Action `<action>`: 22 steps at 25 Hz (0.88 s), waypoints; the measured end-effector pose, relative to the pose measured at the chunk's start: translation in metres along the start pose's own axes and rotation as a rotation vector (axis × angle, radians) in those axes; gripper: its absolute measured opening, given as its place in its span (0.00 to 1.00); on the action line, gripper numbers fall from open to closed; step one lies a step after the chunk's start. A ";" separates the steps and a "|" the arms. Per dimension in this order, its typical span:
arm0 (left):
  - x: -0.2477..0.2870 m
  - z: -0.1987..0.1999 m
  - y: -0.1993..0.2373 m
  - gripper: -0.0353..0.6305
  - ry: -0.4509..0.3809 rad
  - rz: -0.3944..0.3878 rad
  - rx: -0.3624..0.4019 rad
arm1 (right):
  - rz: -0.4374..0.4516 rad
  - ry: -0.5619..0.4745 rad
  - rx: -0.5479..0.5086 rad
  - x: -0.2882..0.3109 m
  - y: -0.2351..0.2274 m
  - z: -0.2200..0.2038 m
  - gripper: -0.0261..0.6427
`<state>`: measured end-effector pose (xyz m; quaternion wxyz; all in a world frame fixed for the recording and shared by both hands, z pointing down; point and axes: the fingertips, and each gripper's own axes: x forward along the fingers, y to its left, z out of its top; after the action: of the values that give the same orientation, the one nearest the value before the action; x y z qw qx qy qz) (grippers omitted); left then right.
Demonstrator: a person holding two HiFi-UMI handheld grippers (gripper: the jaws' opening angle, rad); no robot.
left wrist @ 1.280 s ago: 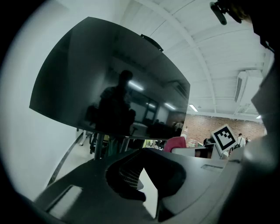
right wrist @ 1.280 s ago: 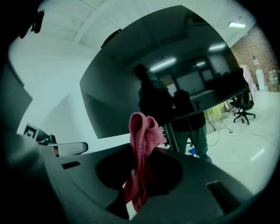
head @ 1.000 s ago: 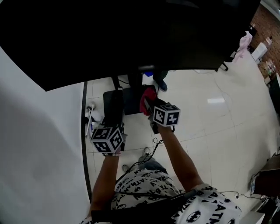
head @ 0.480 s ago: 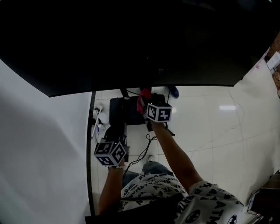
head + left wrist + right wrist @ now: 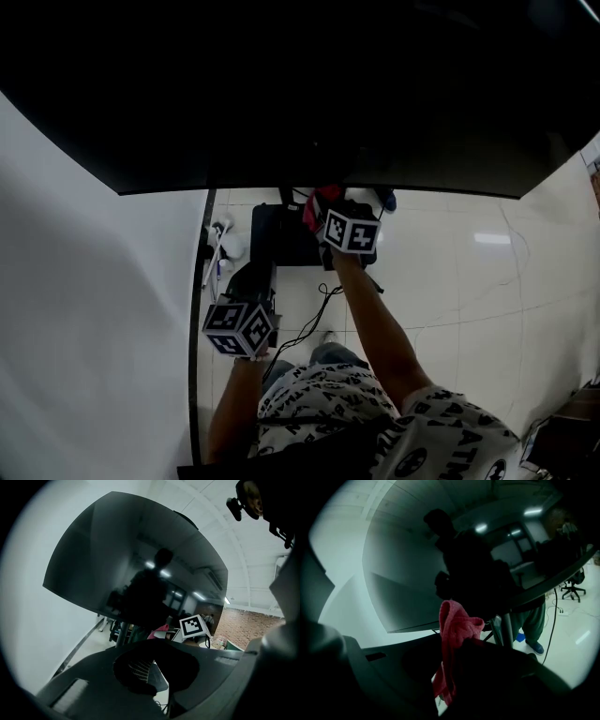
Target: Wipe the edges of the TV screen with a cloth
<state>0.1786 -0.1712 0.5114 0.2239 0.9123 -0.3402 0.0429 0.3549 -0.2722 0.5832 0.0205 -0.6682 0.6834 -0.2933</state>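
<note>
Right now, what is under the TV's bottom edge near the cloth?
The right gripper holds the red cloth up at the TV's bottom edge. Below are the black stand base, cables and pale floor. The stand's post is mostly hidden behind the gripper and cloth.

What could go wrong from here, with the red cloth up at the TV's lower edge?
1. The right gripper pinches only a bunch of the red cloth and the rest hangs loose. It might slip, or the bare fingers might scrape the TV screen.
2. The TV sits on a floor stand. A hard push could rock it, and the left gripper hangs low, away from it.
3. A cable trails below the right arm and could snag.
</note>
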 end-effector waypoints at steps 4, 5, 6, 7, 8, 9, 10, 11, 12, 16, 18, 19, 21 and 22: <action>-0.011 0.009 0.024 0.04 -0.010 0.015 -0.006 | -0.016 0.020 0.001 0.006 0.009 -0.002 0.16; -0.013 0.011 0.028 0.04 -0.014 0.017 -0.008 | -0.018 0.029 -0.002 0.009 0.011 -0.002 0.16; -0.016 0.014 0.033 0.04 -0.019 0.019 -0.009 | -0.018 0.038 -0.005 0.011 0.015 -0.003 0.16; -0.018 0.016 0.037 0.04 -0.023 0.021 -0.011 | -0.015 0.047 -0.009 0.014 0.019 -0.004 0.16; -0.021 0.018 0.042 0.04 -0.027 0.022 -0.013 | -0.011 0.055 -0.012 0.017 0.023 -0.005 0.16; -0.023 0.020 0.047 0.04 -0.031 0.025 -0.017 | -0.008 0.063 -0.016 0.021 0.029 -0.008 0.16; -0.026 0.021 0.052 0.04 -0.036 0.029 -0.022 | -0.002 0.071 -0.020 0.026 0.035 -0.011 0.16; -0.029 0.022 0.058 0.04 -0.043 0.035 -0.028 | 0.006 0.079 -0.025 0.031 0.043 -0.014 0.16; -0.032 0.023 0.064 0.04 -0.050 0.043 -0.034 | 0.016 0.087 -0.032 0.037 0.052 -0.018 0.16; -0.047 0.026 0.082 0.04 -0.064 0.080 -0.042 | 0.059 0.121 -0.074 0.059 0.091 -0.026 0.16; -0.057 0.029 0.092 0.04 -0.071 0.108 -0.045 | 0.088 0.138 -0.082 0.070 0.110 -0.029 0.16; -0.063 0.030 0.098 0.04 -0.079 0.127 -0.050 | 0.105 0.149 -0.087 0.077 0.122 -0.032 0.16; -0.075 0.032 0.114 0.04 -0.094 0.157 -0.061 | 0.135 0.168 -0.108 0.094 0.145 -0.039 0.16; -0.080 0.032 0.123 0.04 -0.097 0.164 -0.064 | 0.142 0.175 -0.118 0.103 0.156 -0.043 0.16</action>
<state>0.0361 -0.2195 0.5106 0.2320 0.8747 -0.4256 0.0059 0.1852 -0.3612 0.5892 -0.0578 -0.5899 0.7444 -0.3074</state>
